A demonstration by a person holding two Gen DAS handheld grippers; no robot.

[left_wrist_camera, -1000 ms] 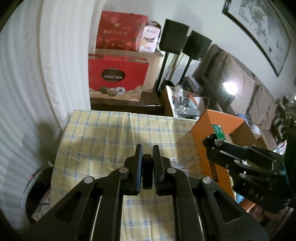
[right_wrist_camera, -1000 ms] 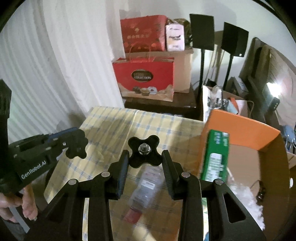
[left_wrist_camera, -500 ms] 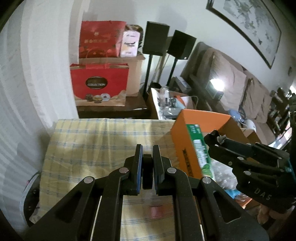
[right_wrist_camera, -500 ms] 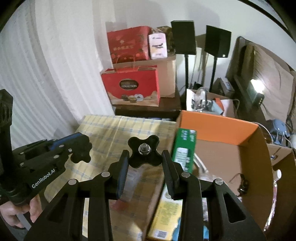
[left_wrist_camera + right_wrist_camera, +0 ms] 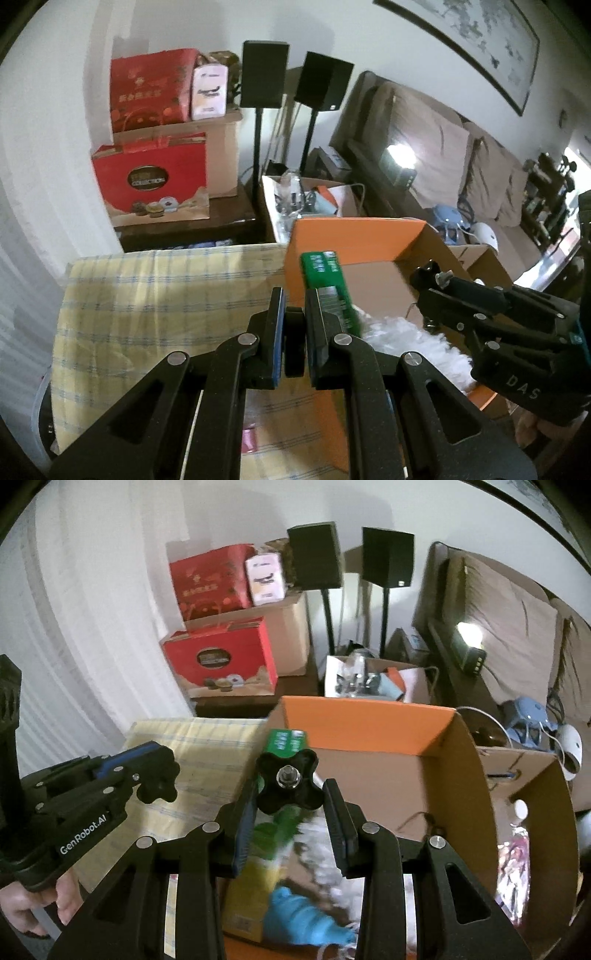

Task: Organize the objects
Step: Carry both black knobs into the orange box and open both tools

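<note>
The right gripper (image 5: 291, 805) hangs over the open orange box (image 5: 369, 723), its jaws spread wide with nothing between them, aimed down at what already lies inside. This looks like the placing end of the job: things from the table are being gathered into the box, and the released gripper is poised above its near left corner.

Inside, a green carton (image 5: 286, 742) stands on end against the left wall, a sensible place for a tall flat pack since the wall props it upright. White stuffing (image 5: 332, 849) fills the middle of the floor, and something blue (image 5: 299, 919) lies toward the near edge, too blurred to name. A thin cable (image 5: 421, 819) rests against the far inner wall.

The left gripper (image 5: 293, 332) is held lower, over the checked cloth (image 5: 147, 295) just beside the box's left wall, its jaws nearly closed with only a narrow gap and apparently nothing held. A small pink item (image 5: 249, 439) shows on the cloth near the near edge, half hidden behind the gripper's arms; it is probably still to be sorted.

The carton and the box's tall walls crowd any reach from the left. Beyond the far edge stand red gift boxes (image 5: 151, 181), two speakers (image 5: 264, 79) on stands and a sofa (image 5: 443, 144).
</note>
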